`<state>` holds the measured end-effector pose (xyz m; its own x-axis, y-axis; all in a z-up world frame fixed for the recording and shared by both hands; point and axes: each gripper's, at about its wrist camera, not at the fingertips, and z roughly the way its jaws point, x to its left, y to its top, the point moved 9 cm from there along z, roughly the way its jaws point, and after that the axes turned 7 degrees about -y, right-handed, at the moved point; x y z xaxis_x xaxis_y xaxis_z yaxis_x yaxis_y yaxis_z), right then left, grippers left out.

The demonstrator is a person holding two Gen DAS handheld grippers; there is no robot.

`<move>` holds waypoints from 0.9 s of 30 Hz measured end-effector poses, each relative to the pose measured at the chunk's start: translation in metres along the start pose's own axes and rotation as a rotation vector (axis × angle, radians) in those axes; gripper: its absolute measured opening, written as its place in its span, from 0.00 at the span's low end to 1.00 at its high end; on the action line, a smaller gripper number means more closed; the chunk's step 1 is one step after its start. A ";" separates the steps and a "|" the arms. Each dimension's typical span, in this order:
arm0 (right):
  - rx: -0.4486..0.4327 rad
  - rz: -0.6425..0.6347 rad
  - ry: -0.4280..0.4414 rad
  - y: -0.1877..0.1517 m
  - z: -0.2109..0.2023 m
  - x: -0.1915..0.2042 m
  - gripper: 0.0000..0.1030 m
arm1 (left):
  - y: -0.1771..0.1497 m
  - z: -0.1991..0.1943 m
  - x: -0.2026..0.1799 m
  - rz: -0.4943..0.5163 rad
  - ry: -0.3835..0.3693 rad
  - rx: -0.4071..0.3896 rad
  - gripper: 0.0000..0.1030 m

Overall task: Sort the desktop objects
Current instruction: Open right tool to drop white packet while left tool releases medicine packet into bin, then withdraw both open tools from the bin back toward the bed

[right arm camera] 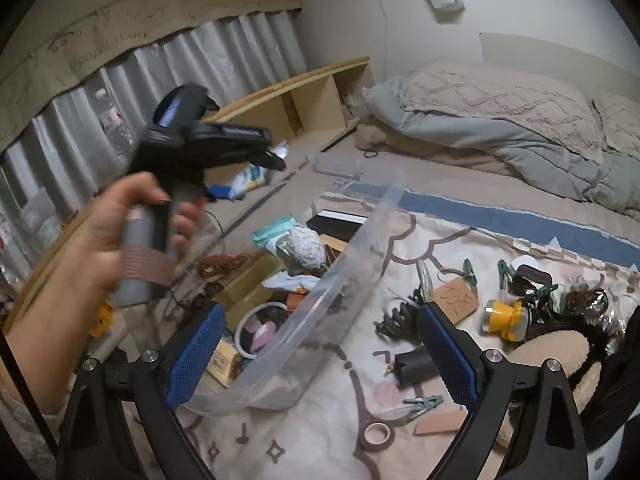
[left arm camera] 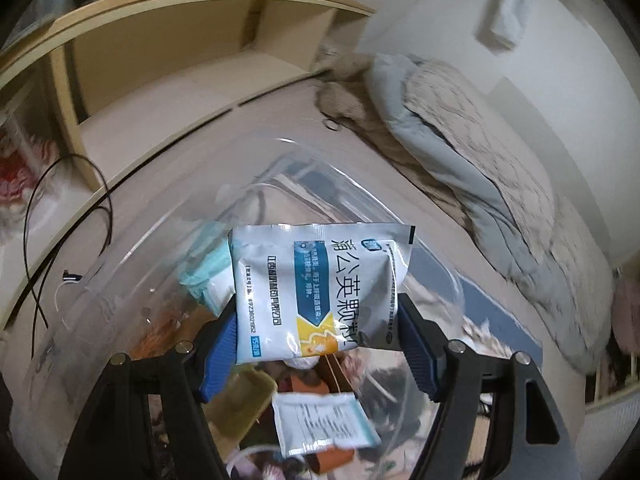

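**Holding a medicine sachet over the sorting bin**

Hovering above a clear, rounded plastic storage bin (left arm camera: 132, 248), the left gripper (left arm camera: 316, 320) pinches a white-and-blue foil medicine sachet (left arm camera: 320, 288) by its two side edges, blue pads pressing in from either flank. The packet looks light, thin and pliable, its slick film liable to bow or slide, so a hold across the flat sealed margins seems safest. Beneath it the bin already holds a second pale sachet (left arm camera: 324, 424) and a yellowish box (left arm camera: 240, 404). Farther right, the right gripper (right arm camera: 320, 356) stands with jaws wide and nothing between them, above the bin's rim (right arm camera: 320, 300). A yellow headlamp (right arm camera: 506, 318) and green clothes pegs (right arm camera: 470, 272) lie unsorted on the patterned cloth (right arm camera: 332, 420) beyond.
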<state>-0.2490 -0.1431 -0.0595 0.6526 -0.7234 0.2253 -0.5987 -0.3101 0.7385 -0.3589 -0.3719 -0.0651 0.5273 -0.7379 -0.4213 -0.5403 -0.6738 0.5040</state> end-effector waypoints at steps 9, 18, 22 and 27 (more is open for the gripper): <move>-0.006 -0.022 0.019 -0.003 0.003 0.002 0.94 | 0.016 -0.003 0.017 0.047 0.051 -0.080 0.90; -0.024 0.019 0.008 -0.001 0.004 -0.005 0.94 | 0.009 -0.015 0.019 0.088 0.017 -0.076 0.90; -0.040 0.038 0.000 0.001 0.003 -0.005 0.94 | -0.002 -0.023 0.018 0.127 0.011 -0.068 0.90; -0.047 0.051 -0.009 0.002 0.003 -0.003 0.94 | -0.006 -0.034 0.025 0.182 0.041 -0.079 0.90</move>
<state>-0.2541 -0.1435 -0.0607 0.6177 -0.7430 0.2578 -0.6086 -0.2439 0.7551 -0.3206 -0.3848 -0.0531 0.4532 -0.8438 -0.2875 -0.5766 -0.5235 0.6273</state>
